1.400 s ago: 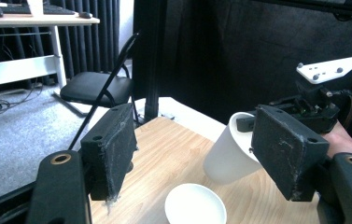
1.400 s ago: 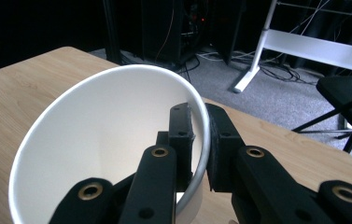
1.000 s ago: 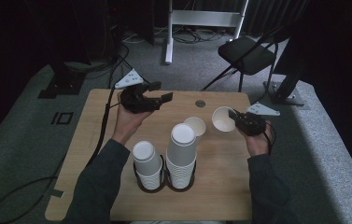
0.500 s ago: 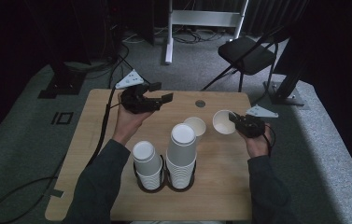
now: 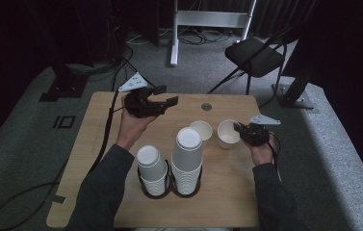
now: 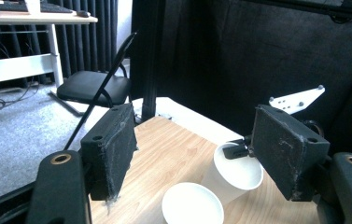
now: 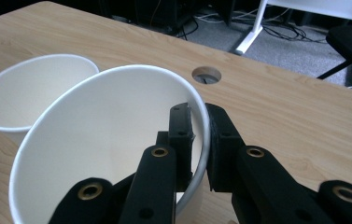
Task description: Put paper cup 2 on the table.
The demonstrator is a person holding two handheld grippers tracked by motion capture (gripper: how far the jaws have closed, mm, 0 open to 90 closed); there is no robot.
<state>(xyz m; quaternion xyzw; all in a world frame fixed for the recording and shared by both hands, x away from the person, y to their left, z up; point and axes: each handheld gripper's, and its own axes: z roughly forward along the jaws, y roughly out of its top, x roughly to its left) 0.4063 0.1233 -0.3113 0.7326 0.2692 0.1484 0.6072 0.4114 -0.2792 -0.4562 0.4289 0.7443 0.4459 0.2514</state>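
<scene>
Right gripper has sunk with paper cup pinched by rim, one jaw inside wall, one outside. Cup now tilted, close above table, just beside second loose cup. Left gripper unmoved, hovering over table's far side, jaws apart, nothing between. Two cup stacks stand near person. Judgement: cup about to be set down; release next.
</scene>
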